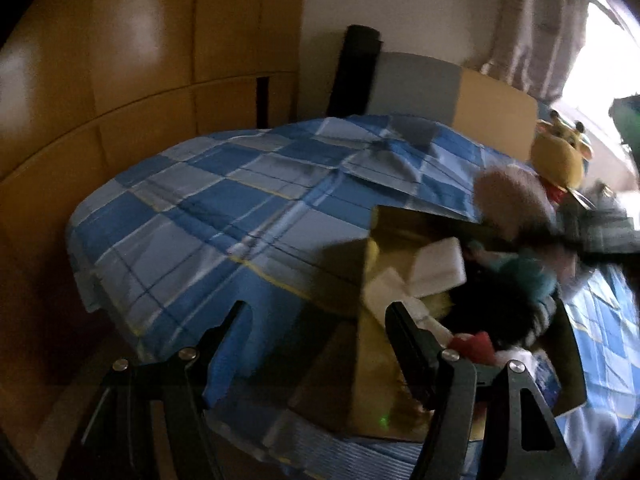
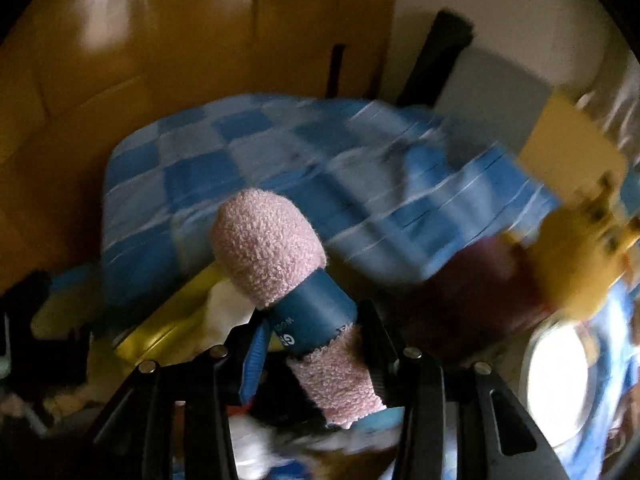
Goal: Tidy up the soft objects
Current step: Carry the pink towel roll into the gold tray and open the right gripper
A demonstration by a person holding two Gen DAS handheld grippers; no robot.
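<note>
Right gripper [image 2: 316,344] jaws pinching pink towel roll [image 2: 268,248]; left gripper [image 1: 316,320] jaws spread over box [image 1: 380,380] edge

Dim room; blown-out window [image 1: 600,60] glare at right; motion blur; fisheye bending, dark vignette at edges.

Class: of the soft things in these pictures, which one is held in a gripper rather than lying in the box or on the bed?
The pink rolled towel with the blue paper band, clamped in the right gripper. The yellow giraffe plush sits free on the bed.
</note>
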